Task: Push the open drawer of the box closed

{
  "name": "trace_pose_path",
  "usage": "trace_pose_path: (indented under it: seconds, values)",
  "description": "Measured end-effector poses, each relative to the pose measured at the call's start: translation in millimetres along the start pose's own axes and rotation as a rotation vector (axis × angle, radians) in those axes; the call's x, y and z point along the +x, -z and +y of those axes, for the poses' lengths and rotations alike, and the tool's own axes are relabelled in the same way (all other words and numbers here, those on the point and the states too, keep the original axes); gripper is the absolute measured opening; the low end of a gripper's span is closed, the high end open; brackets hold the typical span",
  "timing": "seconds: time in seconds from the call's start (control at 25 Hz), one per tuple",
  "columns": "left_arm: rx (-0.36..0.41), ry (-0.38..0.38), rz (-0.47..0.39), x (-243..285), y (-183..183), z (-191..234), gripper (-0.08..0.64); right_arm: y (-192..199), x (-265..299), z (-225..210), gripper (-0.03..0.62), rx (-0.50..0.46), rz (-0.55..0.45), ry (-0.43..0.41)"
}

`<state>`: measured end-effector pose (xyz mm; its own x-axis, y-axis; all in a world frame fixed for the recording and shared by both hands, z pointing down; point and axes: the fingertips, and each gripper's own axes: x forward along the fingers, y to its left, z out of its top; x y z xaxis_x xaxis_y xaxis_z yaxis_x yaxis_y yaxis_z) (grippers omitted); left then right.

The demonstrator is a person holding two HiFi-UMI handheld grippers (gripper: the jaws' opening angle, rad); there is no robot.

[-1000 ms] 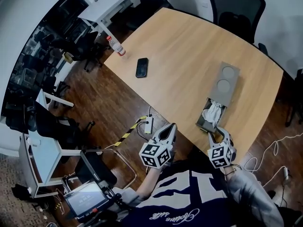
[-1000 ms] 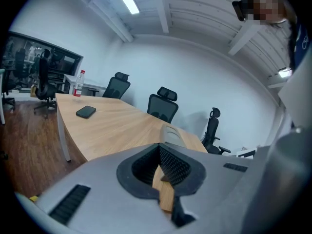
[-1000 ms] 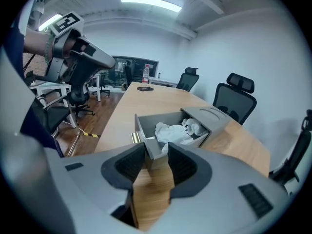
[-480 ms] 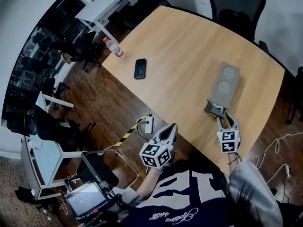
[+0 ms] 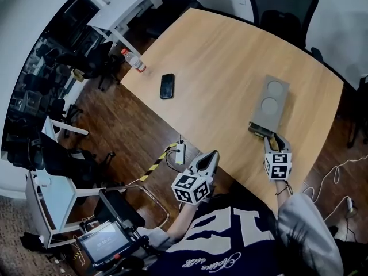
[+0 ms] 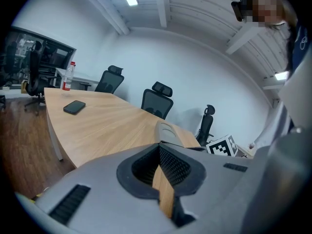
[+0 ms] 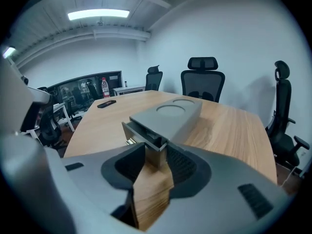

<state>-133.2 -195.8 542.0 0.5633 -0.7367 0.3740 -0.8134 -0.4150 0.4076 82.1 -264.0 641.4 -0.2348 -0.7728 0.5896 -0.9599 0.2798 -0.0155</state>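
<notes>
The gray box (image 5: 271, 101) sits on the wooden table (image 5: 218, 62) with its drawer (image 5: 259, 131) poking out a little (almost shut), and the right gripper (image 5: 273, 138) is closing its still-apart jaws around the drawer's front corner, while the left gripper (image 5: 214, 153) hangs beside the table, pinched together on nothing.

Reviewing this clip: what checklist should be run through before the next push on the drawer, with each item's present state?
1. Drawer fully inside box: not ok, it juts out a little.
2. Right tongs at the drawer front: ok; they are closing, with the drawer corner at their tips, not gripped.
3. Left tongs apart from the box: ok, shut.
4. Phone and bottle far from the box: ok.
5. Nothing inside blocking the drawer: cannot tell.
</notes>
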Motion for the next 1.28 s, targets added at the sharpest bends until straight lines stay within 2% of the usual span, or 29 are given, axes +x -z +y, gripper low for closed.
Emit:
trace_pose_path:
  seconds: [0.36,0.6,0.76,1.12,1.2,1.28]
  values:
    - [0.006,-0.014,-0.01,-2.1,-1.3,1.4,-0.002,-2.5,4.3,-9.2,0.15,0.022,0.014,0.158]
    - [0.008,-0.03,-0.019,-11.3,-2.2,3.3,-0.002,-6.5,14.2,-20.6,0.169,0.148,0.026,0.11]
    - [0.011,-0.023,-0.029,-15.1,-2.1,0.1,-0.002,-5.1,3.9,-17.1,0.169,0.166,-0.001,0.103]
    - [0.025,0.031,-0.028,-24.1,10.1,-24.4,-0.002,-3.5,-55.7,21.4,0.162,0.312,-0.098,-0.061]
    - [0.027,0.052,-0.027,-28.1,16.2,-34.2,-0.002,-3.1,-73.7,27.5,0.125,0.327,-0.12,-0.076]
    - [0.027,0.069,-0.025,-33.4,23.6,-44.5,-0.002,-2.0,-92.7,32.8,0.117,0.332,-0.139,-0.087]
